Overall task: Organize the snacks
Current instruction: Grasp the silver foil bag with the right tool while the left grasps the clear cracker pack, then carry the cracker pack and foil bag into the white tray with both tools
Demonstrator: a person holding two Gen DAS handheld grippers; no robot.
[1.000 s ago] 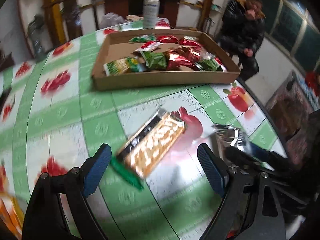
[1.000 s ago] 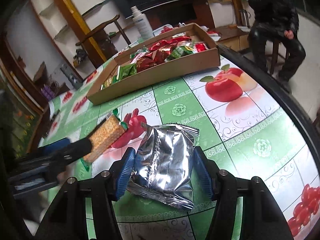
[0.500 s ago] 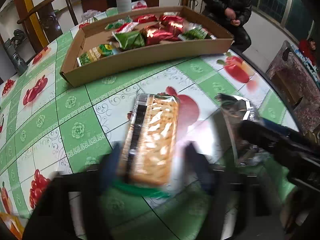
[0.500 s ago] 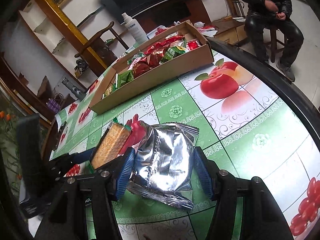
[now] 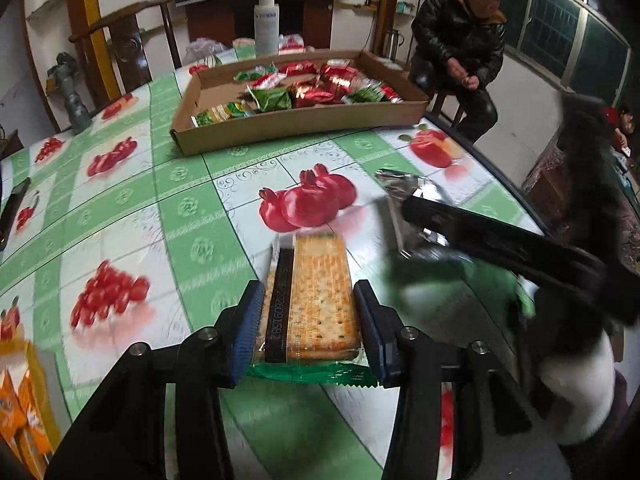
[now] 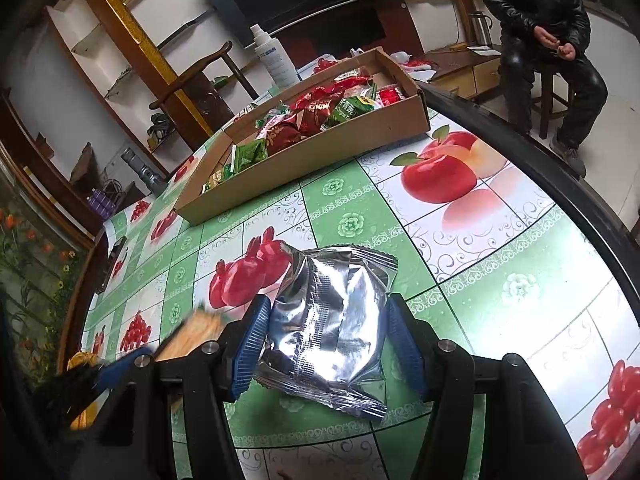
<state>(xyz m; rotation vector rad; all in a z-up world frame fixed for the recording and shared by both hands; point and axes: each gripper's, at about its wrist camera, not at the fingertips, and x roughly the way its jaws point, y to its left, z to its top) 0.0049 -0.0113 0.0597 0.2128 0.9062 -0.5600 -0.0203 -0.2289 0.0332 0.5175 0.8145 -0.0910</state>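
Gripping the cracker pack [image 5: 310, 300] in my left gripper [image 5: 308, 328]: both blue pads are pressed against its long sides, and its green crimped end sticks out toward me under the jaws. Pack points away from me, toward the cardboard tray [image 5: 296, 128]. It sits low over the fruit-print tablecloth [image 5: 160, 208]; can't tell whether it touches the cloth.

My right gripper [image 6: 326, 344] has the silver foil packet [image 6: 332, 320] between its pads, which press into both sides of the foil. The packet's far end lies just beside the printed pomegranates. From the left camera the right gripper shows as a dark bar off to the right, with foil at its tip.

Tray sits farther back on the table, well apart from both grippers, with red and green snack bags [image 6: 316, 114] heaped inside. White spray bottle [image 5: 266, 20] stands behind it. A person in a dark jacket [image 5: 460, 48] sits beyond the table edge.
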